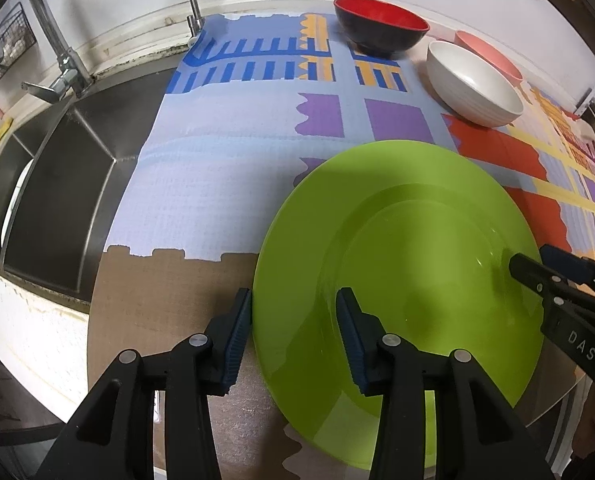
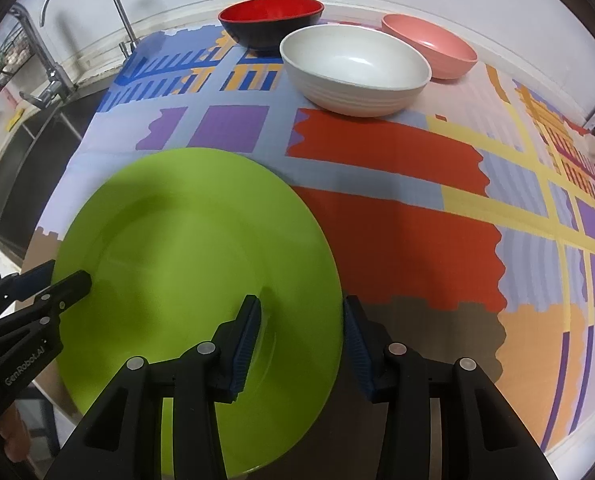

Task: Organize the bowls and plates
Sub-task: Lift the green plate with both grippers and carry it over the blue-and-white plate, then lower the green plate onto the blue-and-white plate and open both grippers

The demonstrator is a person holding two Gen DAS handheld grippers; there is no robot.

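1. At the far left lies the steel sink (image 1: pixel 69 184), its faucet (image 1: pixel 63 68) rising at the back edge, just off the counter's left edge.
2. A patterned mat (image 2: pixel 397 208) of blue, purple, red and yellow blocks covers the counter.
3. My left gripper (image 1: pixel 293 340) is open, and its fingers straddle the left rim of the green plate (image 1: pixel 397 280): one blue pad (image 1: pixel 239 340) sits outside the rim, the other above the plate's inner surface. I cannot tell whether either pad touches it.
4. The green plate lies at the counter's front edge, left of centre on the mat, and its near rim seems to overhang that edge.
5. My right gripper (image 2: pixel 301 344) is open too, straddling the plate's right rim, one pad (image 2: pixel 247 344) over the plate and the other just outside it above the mat.
6. Along the back edge stand three bowls, upright and empty: the red-and-black bowl (image 2: pixel 271 24) leftmost, the white bowl (image 2: pixel 355 70) just in front and right of it, and the pink bowl (image 2: pixel 431 44) behind the white one, farthest right.
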